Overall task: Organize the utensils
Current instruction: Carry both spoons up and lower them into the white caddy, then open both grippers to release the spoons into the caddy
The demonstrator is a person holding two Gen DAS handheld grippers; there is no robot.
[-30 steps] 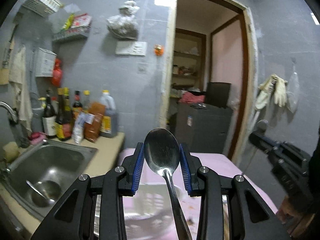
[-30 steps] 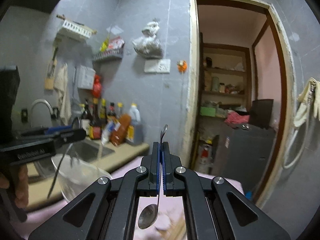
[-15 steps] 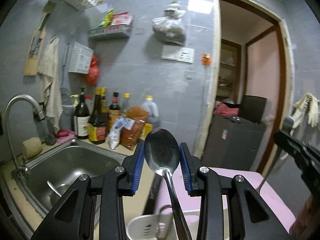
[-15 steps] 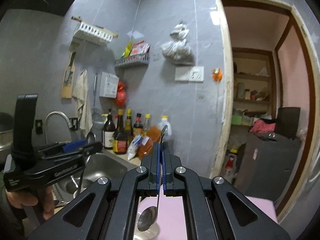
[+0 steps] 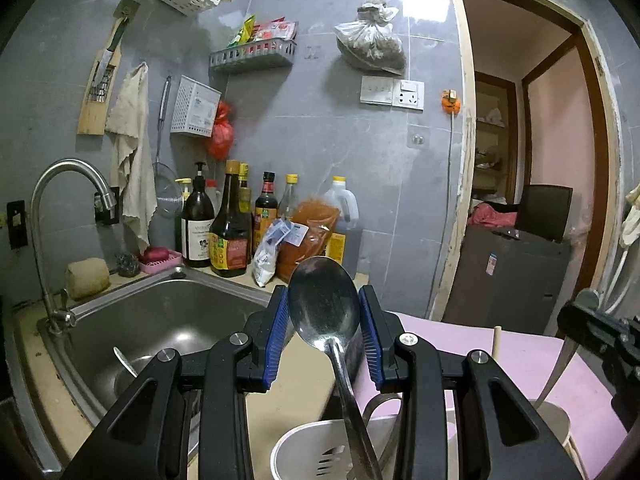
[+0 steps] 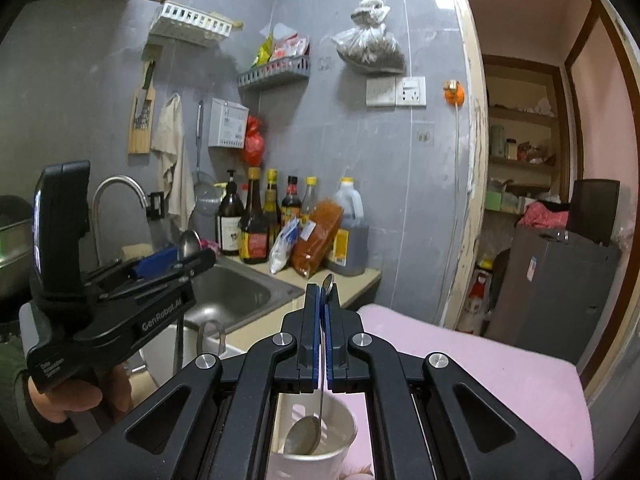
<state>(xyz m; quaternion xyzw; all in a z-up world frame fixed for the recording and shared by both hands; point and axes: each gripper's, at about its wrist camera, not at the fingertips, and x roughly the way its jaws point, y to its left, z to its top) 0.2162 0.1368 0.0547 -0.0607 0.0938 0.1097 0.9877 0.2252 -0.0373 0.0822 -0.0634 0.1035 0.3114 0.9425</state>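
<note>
In the left wrist view my left gripper (image 5: pixel 323 298) is shut on the bowl of a large metal spoon (image 5: pixel 323 312), bowl up. Its handle slants down into a white slotted utensil holder (image 5: pixel 298 454) just below. In the right wrist view my right gripper (image 6: pixel 322 292) is shut on the thin handle of a smaller spoon (image 6: pixel 304 436). That spoon hangs bowl down inside a white slotted cup (image 6: pixel 344 434). The left gripper (image 6: pixel 188 260) shows at the left of that view, held by a hand. The right gripper (image 5: pixel 600 336) shows at the right edge of the left view.
The holders stand on a pink tabletop (image 6: pixel 500 364). To the left are a steel sink (image 5: pixel 160 320) with a ladle in it and a curved faucet (image 5: pixel 68 176). Bottles and bags (image 5: pixel 256 228) line the grey wall. A doorway (image 5: pixel 532 160) and dark cabinet are at the right.
Both views have swung left toward the sink and dipped. The white holders have come up under both grippers. Both grips on the spoons are unchanged.
</note>
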